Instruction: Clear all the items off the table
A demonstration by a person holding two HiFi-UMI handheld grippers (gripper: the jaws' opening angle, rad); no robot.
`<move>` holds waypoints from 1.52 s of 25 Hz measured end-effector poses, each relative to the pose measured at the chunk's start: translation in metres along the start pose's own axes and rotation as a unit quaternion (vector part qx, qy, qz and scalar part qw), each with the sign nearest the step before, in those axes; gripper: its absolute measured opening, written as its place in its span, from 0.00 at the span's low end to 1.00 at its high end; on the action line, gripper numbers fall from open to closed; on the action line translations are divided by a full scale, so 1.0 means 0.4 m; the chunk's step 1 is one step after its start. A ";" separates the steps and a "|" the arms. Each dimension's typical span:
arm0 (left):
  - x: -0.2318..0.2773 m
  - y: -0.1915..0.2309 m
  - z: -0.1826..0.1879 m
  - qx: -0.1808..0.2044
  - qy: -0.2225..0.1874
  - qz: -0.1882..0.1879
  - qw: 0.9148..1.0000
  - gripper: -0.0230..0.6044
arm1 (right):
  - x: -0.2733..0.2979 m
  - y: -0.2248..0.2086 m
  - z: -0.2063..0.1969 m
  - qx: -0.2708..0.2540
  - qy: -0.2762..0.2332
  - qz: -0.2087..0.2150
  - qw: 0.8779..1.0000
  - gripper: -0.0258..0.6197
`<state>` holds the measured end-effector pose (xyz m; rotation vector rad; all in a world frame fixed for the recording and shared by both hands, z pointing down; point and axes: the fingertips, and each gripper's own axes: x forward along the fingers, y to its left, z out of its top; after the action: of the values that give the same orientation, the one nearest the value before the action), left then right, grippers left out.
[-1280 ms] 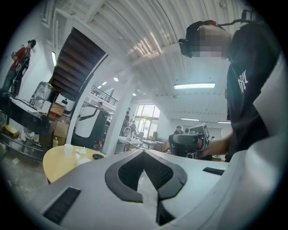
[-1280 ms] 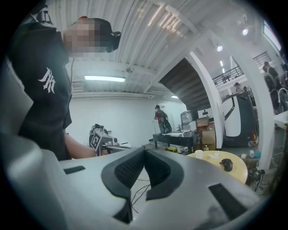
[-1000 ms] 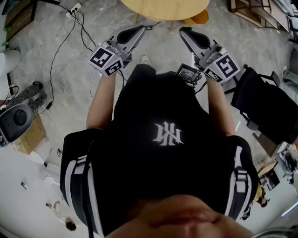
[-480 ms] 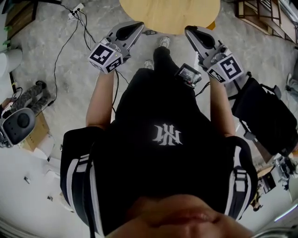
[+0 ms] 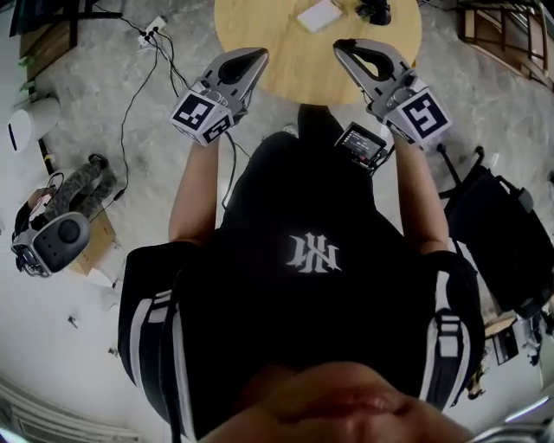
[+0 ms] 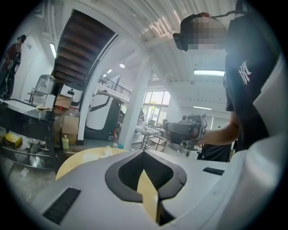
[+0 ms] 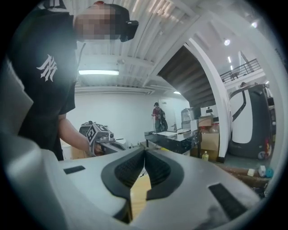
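A round wooden table [image 5: 294,65] stands at the top of the head view. On its far part lie a flat white item [image 5: 318,15] and a black item [image 5: 374,10]. My left gripper [image 5: 258,54] hangs over the table's near left edge, shut and empty. Over the near right edge my right gripper [image 5: 340,44] is also shut, with nothing in it. In the left gripper view the jaws [image 6: 143,152] meet at their tips, with the tabletop [image 6: 83,158] beyond. The right gripper view shows its jaws [image 7: 144,151] closed over bare wood [image 7: 138,194].
Cables and a power strip [image 5: 154,26] lie on the floor left of the table. A black chair [image 5: 502,225] stands at the right. A headset [image 5: 50,244] rests on a cardboard box at the left. A wooden frame [image 5: 511,35] stands at the top right.
The table has come nearer and more of it shows, with the white and black items now in view. Both grippers have moved forward to its near edge, still shut.
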<state>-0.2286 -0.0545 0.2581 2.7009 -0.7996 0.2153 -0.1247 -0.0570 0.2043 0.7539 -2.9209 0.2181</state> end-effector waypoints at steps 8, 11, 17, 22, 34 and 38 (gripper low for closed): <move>0.107 0.167 -0.055 -0.005 0.022 0.027 0.999 0.06 | 0.096 -0.130 -0.063 0.011 -0.009 -0.001 1.000 0.05; 0.140 0.250 -0.096 -0.004 0.029 0.034 0.999 0.06 | 0.140 -0.170 -0.104 0.027 -0.007 -0.009 1.000 0.05; 0.216 0.396 -0.195 0.015 0.047 0.033 0.998 0.10 | 0.198 -0.247 -0.190 0.011 0.027 -0.055 0.998 0.05; 0.276 0.471 -0.246 0.025 0.062 0.025 0.997 0.24 | 0.221 -0.283 -0.229 -0.016 0.018 -0.081 0.996 0.05; 0.382 0.578 -0.292 0.080 0.101 0.046 0.991 0.66 | 0.267 -0.314 -0.307 -0.030 0.029 -0.078 0.996 0.05; 0.412 0.576 -0.295 0.095 0.114 0.044 0.988 0.80 | 0.265 -0.327 -0.317 -0.018 0.027 -0.085 0.996 0.05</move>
<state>-0.2247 -0.2805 0.4657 2.7480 -0.8663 0.6381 -0.1432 -0.1989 0.3590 0.9700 -2.7824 0.1667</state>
